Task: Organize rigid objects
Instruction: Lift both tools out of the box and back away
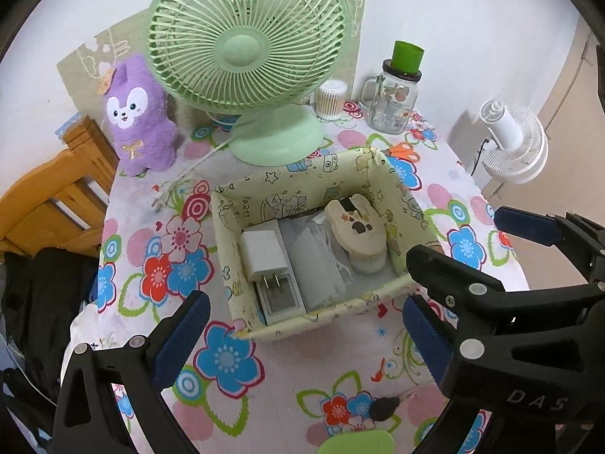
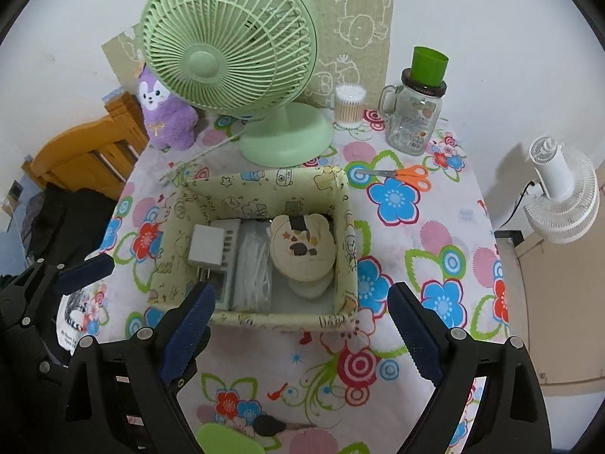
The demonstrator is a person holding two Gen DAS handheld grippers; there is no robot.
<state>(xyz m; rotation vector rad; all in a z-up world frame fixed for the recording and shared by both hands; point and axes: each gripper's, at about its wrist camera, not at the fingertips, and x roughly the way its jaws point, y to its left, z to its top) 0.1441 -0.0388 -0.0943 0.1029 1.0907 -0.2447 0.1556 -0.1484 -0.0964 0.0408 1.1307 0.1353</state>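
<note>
The fabric box (image 2: 261, 249), at the middle of the table (image 2: 435, 227), holds a charger (image 2: 206, 247), cable bundle (image 2: 252, 265) and bear-shaped case (image 2: 302, 251) side by side, presumably sorted. Left gripper (image 1: 302, 335) and right gripper (image 2: 302, 335) hang above its near edge, fingers spread wide, empty. Scissors (image 2: 401, 176) lie beyond the box's far right corner, likely unsorted.

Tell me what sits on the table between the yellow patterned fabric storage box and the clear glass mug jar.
Orange-handled scissors lie on the flowered tablecloth between the box and the jar, clearest in the right wrist view.
</note>
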